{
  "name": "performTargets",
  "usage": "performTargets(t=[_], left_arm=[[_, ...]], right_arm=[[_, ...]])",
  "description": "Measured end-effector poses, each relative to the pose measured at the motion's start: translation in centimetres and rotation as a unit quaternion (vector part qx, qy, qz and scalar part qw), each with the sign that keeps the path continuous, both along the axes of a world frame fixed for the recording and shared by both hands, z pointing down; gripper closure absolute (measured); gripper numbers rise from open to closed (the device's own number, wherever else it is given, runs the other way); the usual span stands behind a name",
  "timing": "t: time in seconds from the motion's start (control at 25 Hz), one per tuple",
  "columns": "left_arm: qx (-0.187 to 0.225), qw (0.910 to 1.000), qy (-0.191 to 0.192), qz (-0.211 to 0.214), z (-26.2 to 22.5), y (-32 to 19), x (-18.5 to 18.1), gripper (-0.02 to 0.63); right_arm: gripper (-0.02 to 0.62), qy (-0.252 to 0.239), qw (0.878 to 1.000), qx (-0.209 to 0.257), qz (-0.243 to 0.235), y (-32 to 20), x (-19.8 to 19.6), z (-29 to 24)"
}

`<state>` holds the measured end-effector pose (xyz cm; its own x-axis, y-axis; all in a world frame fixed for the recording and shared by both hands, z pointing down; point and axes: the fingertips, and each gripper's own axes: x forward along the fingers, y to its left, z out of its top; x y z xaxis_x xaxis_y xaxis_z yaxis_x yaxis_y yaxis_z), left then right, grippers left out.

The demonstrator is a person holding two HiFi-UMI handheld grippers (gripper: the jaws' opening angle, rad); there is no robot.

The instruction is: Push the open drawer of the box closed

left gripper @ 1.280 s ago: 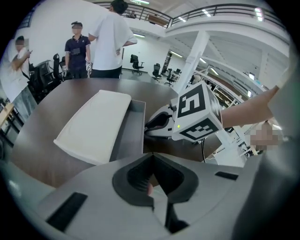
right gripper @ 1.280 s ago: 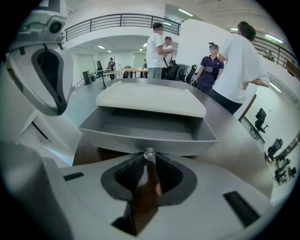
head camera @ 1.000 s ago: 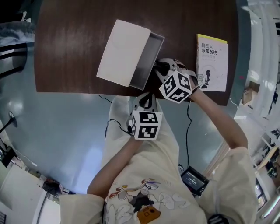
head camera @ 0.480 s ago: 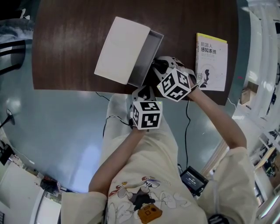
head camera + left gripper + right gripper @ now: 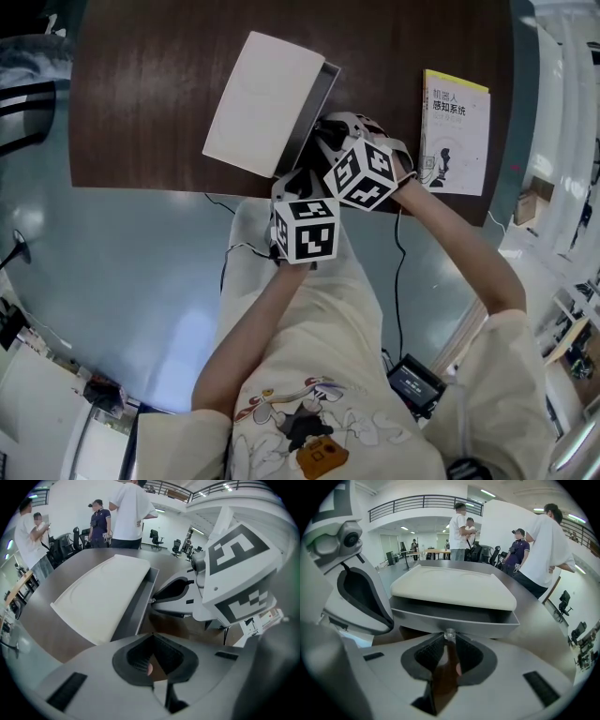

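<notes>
A white box (image 5: 262, 98) lies on the dark table (image 5: 141, 94), its grey drawer (image 5: 320, 94) out by only a narrow strip on the right. In the right gripper view the drawer front (image 5: 454, 619) fills the middle, and its small clear knob (image 5: 450, 633) sits between the tips of my right gripper (image 5: 450, 638), which is shut on it. In the head view the right gripper (image 5: 324, 131) is against the drawer front. My left gripper (image 5: 292, 178) hangs at the table's near edge by the box's near corner, shut with nothing held. Its own view shows the drawer's side (image 5: 136, 609).
A white and yellow book (image 5: 454, 133) lies on the table to the right of the grippers. A black cable (image 5: 220, 211) hangs off the table's near edge. Several people stand beyond the table's far end (image 5: 534, 541).
The drawer has slid into the box, from widely open to a narrow strip. The right gripper moved with it toward the box. The left gripper moved up to the table edge.
</notes>
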<state>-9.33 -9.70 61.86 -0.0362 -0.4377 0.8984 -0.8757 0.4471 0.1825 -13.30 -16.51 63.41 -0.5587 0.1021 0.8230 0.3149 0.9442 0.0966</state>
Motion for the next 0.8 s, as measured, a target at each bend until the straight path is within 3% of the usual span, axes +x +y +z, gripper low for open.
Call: performTargets(t=[0.8], left_arm=[[-0.005,0.999,-0.022,-0.039,0.5,0.0,-3.1,0.6]], right_arm=[[0.515,-0.013,1.0,-0.026,-0.007,0.7,-3.2,-0.2]])
